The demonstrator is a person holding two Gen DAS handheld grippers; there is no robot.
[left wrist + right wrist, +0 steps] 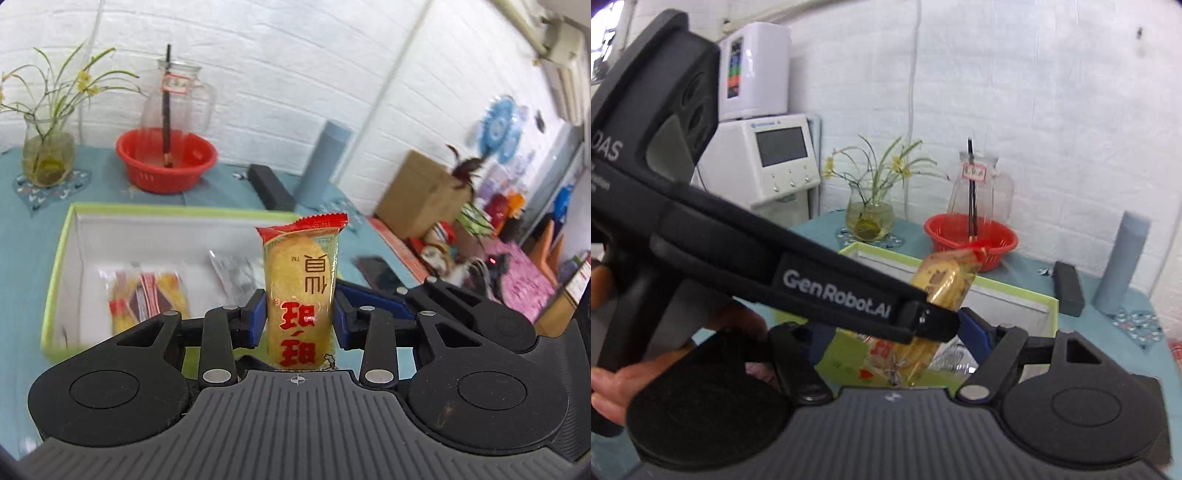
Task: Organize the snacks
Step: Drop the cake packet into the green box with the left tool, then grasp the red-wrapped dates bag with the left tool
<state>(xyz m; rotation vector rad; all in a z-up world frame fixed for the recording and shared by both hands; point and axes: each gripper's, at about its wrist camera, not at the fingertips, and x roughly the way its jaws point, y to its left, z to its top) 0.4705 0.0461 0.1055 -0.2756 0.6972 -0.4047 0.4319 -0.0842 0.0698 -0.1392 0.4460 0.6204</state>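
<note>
My left gripper (300,314) is shut on a yellow rice-cracker packet (301,280) with a red crimped top, held upright above the near edge of the green-rimmed white box (61,258). The box holds yellow-red snack packets (147,291) and a silvery wrapper (236,273). In the right wrist view the left gripper's body (827,288) crosses in front, with the same packet (942,284) at its tip. My right gripper (897,339) is partly hidden behind it; its blue pads (975,328) stand apart with the packet's lower end between them. The box rim (1015,288) lies beyond.
On the teal tablecloth (110,184) stand a red basin (166,158) with a glass jug (177,99), a plant vase (48,155), a blue cylinder (325,162) and a black case (271,186). A phone (380,273) lies right. White appliances (775,162) stand behind.
</note>
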